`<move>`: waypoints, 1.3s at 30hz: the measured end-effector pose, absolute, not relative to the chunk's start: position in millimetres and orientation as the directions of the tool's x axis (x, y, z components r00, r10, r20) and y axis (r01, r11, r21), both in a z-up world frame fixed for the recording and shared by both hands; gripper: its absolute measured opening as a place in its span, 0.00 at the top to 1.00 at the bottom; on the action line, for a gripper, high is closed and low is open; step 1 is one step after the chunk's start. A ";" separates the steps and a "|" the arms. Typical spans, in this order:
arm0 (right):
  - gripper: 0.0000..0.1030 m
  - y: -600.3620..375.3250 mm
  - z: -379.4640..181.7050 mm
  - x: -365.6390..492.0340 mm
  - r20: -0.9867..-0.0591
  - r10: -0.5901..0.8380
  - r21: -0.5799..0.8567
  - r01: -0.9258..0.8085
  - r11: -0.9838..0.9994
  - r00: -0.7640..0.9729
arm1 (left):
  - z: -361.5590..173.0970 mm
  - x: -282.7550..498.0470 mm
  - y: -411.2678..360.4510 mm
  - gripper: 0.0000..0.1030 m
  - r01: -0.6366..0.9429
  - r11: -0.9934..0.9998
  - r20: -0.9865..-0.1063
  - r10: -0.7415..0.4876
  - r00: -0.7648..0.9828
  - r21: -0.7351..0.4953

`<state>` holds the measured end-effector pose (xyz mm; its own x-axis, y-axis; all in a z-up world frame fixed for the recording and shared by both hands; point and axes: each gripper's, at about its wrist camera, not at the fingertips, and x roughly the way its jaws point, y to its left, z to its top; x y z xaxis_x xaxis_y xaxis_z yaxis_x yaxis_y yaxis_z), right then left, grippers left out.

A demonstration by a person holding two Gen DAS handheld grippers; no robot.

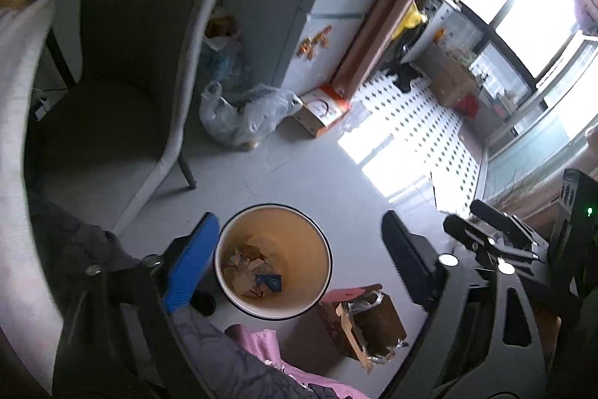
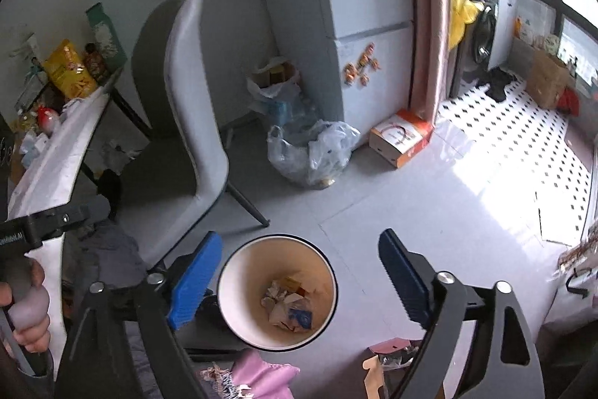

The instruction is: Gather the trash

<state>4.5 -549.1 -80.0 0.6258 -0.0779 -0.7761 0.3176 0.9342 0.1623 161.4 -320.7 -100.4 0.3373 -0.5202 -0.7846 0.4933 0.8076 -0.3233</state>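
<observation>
A round trash bin (image 1: pixel 321 249) (image 2: pixel 329 272) with a pale rim stands on the grey floor, below both grippers. Crumpled paper scraps and a blue packet (image 1: pixel 269 283) (image 2: pixel 301 318) lie at its bottom. My left gripper (image 1: pixel 299 260) hangs over the bin, open, nothing between its blue pad (image 1: pixel 190 268) and black pad (image 1: pixel 405 264). My right gripper (image 2: pixel 295 283) is also above the bin, open and empty. In the left wrist view the right gripper's body (image 1: pixel 497 238) shows at the right edge. A hand (image 2: pixel 26 309) on the left gripper's handle shows in the right wrist view.
A grey chair (image 2: pixel 194 122) stands left of the bin. A torn cardboard box (image 1: pixel 370 324) and pink cloth (image 2: pixel 261 376) lie near the bin. Plastic bags (image 2: pixel 314 152) and an orange-white box (image 2: pixel 401 137) sit by the fridge (image 2: pixel 358 6). A cluttered table (image 2: pixel 56 159) is at far left.
</observation>
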 end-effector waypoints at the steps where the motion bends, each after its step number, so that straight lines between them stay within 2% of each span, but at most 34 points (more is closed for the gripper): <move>1: 0.11 -545.0 -75.0 3.6 -0.773 -0.074 0.162 0.309 0.937 0.630 | -92.7 159.9 -314.0 0.08 0.491 0.807 -0.775 -0.526 0.349 -0.327; 4: 0.08 -532.0 -58.2 0.9 -0.770 -0.049 0.168 0.276 0.946 0.636 | -72.8 157.4 -296.9 0.06 0.480 0.815 -0.760 -0.526 0.381 -0.324; 13: 0.07 -499.1 -3.0 -9.1 -0.730 0.003 0.211 0.221 0.952 0.683 | -17.4 144.5 -255.3 0.06 0.463 0.831 -0.713 -0.525 0.464 -0.309; 20: 0.07 -468.7 40.7 -18.1 -0.687 -0.026 0.177 0.202 0.963 0.726 | 21.6 120.3 -222.1 0.06 0.466 0.843 -0.675 -0.511 0.532 -0.271; 39: 0.07 -378.4 127.1 -70.0 -0.552 0.042 0.152 0.051 0.987 0.833 | 94.7 21.8 -112.6 0.06 0.308 0.937 -0.557 -0.346 0.755 -0.165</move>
<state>-70.0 -378.4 127.1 0.8328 0.0418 -0.5519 0.0509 0.9871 0.1515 21.8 -112.6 94.7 0.7548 -0.3460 -0.5573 0.3080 0.9370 -0.1646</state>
